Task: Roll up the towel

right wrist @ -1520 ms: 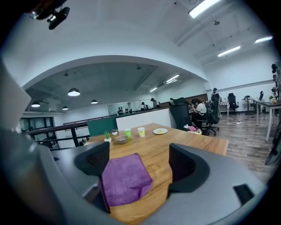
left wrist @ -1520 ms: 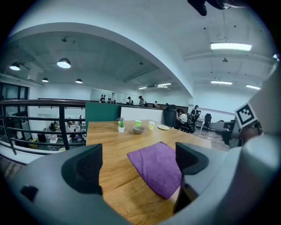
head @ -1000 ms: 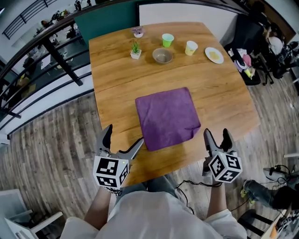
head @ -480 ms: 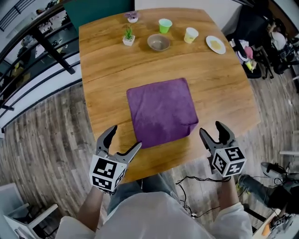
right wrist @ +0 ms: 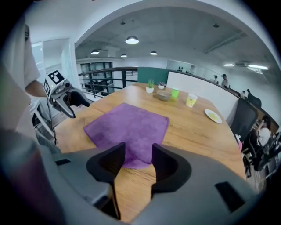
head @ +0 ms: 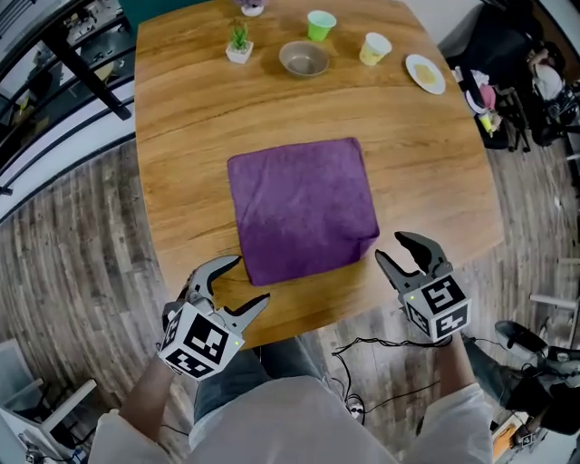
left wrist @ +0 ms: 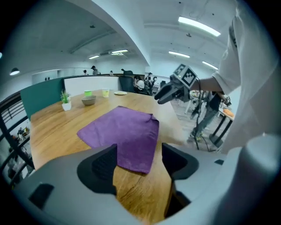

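- Wooden worktop (head: 181, 127) in an open office carries the purple towel (head: 304, 208), spread flat at its middle. A bowl (head: 304, 59), cups (head: 320, 24) and a small plant (head: 239, 43) stand well apart at the far edge, which leaves room for rolling.
- The left tongs (head: 251, 279) hang just off the towel's near left corner and the right tongs (head: 390, 246) just beside its slightly crumpled near right corner. This is probably so both can take the near edge together and roll it away from the person.
- Both tongs are partly open and empty, with only worktop and the towel's edge showing beyond the jaws.
- Compared with a second ago, both tongs have dropped and closed in on the towel's near corners. Their jaws have just been narrowing with nothing between them.
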### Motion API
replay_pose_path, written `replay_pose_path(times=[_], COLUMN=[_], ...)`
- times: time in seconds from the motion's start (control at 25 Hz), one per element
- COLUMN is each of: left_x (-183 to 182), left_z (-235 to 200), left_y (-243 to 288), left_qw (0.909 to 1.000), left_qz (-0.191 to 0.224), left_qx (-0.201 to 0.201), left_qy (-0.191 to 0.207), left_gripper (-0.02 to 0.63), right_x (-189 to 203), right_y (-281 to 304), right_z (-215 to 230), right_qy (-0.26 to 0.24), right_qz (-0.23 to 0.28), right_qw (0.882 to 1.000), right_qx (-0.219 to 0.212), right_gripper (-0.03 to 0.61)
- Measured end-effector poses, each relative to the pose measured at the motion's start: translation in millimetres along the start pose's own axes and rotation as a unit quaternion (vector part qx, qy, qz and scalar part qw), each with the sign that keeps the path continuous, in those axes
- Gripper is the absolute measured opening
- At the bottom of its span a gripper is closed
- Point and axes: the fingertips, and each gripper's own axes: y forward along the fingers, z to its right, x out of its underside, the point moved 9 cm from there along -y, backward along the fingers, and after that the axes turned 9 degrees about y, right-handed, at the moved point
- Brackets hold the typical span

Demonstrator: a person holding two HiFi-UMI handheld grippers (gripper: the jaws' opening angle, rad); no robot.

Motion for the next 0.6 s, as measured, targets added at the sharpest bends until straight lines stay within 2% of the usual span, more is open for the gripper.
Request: replay_pose_path(times=[0.08,0.24,0.4,0.6], left_x=[1,6,9,12], left_z=[7,12,15,19], left_y=[5,13,19,28], left_qw=[0.9991,0.9971,0.9947,0.9892], left_qz=[-0.020,-0.038,-0.059,-0.087], left_qx=[0.024,0.056,0.064,0.086], left_qy=[0.029,0.034,0.055,0.081], left_gripper=[0.318,0.279,0.240,0.222], right_x=[1,2,4,6], right_y=[8,25,44,65], right_z=[0,2,4,9], right_qy=[-0.037,-0.100,-0.153,-0.209], right_qz=[-0.023,-0.073,-0.115,-0.165], right_qw=[0.999,0.990,0.974,0.952], right_qx=[-0.025,-0.072,-0.120,-0.154], right_gripper=[0.183,0.143,0.119,0.101])
